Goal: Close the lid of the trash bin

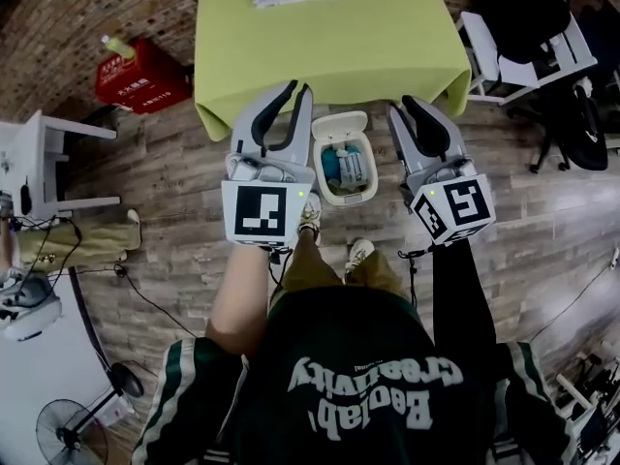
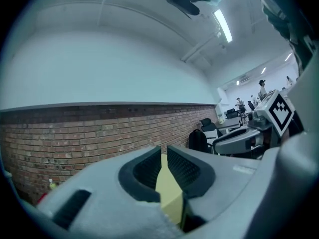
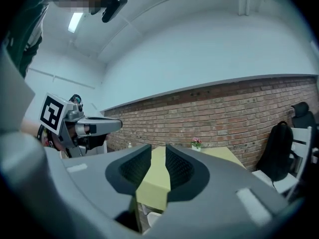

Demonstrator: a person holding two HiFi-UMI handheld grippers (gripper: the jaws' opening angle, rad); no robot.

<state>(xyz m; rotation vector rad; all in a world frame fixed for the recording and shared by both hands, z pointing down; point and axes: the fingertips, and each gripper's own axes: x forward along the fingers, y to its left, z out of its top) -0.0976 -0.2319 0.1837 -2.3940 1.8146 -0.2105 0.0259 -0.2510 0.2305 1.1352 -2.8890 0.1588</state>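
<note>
Trash bin: we are seeing the trash bin [image 1: 372,184] on the wooden floor between our two grippers, just in front of the green-covered desk [image 1: 320,46] and just beyond our shoes [image 1: 310,216].
Lid: we are judging the lid [image 1: 339,126] to be fully open, swung back on the far side toward the desk.
Left gripper: we are holding the left gripper [image 1: 294,95] [image 2: 164,156] with only a narrow gap between its jaws and nothing in it, to the bin's left.
Right gripper: we are holding the right gripper [image 1: 407,107] [image 3: 158,156] the same way, narrowly parted and empty, to the bin's right.
Risk, reach: we are expecting to need a jaw tip behind the lid, and the hanging desk cloth is sitting close there, so a gripper could be snagging the cloth or knocking the desk edge.
Risk, bin: we are guessing the bin is light; a sideways push on the lid could be sliding or tipping it.
Risk, contents: we are noticing the blue and white rubbish [image 1: 344,168] filling the bin, and anything standing proud could be stopping the lid from seating.
</note>
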